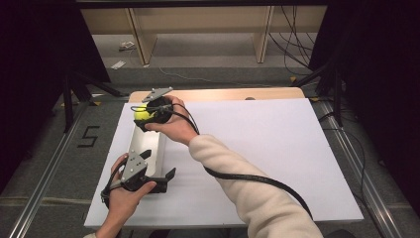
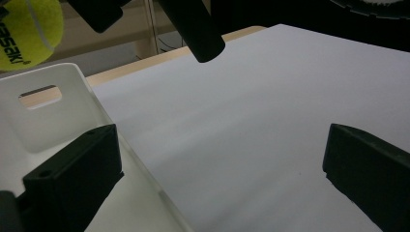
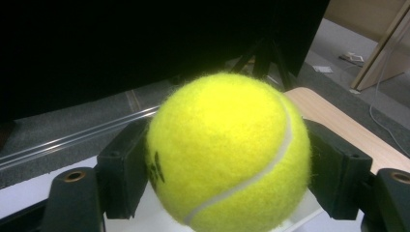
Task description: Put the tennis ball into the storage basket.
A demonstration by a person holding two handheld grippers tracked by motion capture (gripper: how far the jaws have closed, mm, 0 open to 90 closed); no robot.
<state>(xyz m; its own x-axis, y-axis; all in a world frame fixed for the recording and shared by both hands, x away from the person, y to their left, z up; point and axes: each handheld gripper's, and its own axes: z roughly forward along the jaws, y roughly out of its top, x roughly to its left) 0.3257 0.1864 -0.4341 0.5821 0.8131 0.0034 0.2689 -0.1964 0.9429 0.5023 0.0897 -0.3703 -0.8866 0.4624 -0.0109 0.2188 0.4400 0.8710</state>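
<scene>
Yellow felt, bright and fuzzy: the tennis ball [image 3: 227, 152] sits clamped between the right gripper [image 1: 148, 113] jaws, white seam curving across it. That arm reaches across to the far left, holding the ball over the far end of the white tray [image 1: 159, 148]. Left gripper [image 1: 156, 171] rests near, jaws wide apart, holding nothing, straddling the tray's near end on the desk [image 1: 257, 148].
</scene>
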